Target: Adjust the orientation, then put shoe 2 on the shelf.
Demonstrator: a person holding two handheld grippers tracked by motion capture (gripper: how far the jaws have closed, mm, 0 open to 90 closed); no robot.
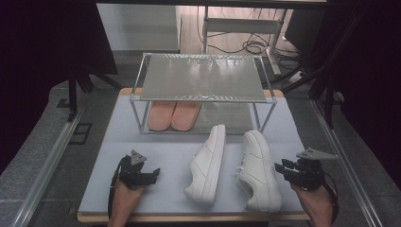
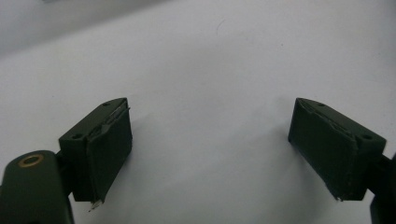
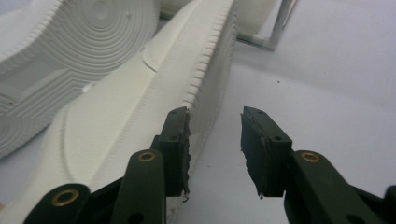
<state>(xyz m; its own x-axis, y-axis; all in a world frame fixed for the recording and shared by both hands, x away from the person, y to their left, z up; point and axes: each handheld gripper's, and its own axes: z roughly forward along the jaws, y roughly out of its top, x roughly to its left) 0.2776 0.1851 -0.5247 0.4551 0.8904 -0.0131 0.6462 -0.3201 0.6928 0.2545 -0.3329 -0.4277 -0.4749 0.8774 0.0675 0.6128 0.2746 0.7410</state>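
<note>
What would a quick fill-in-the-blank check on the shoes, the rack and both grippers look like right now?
1. The pair of pink shoes sits on the ____ shelf of the metal rack.
2. Both white sneakers lie tipped on their ____ on the table.
3. The left gripper has its jaws wide apart with ____ between them.
4. The right gripper is beside the sneaker's ____.

Missing words: lower; sides; nothing; sole

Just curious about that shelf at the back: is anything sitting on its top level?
No, the rack's top level is bare, and the pink slippers sit on the level below it.
</note>
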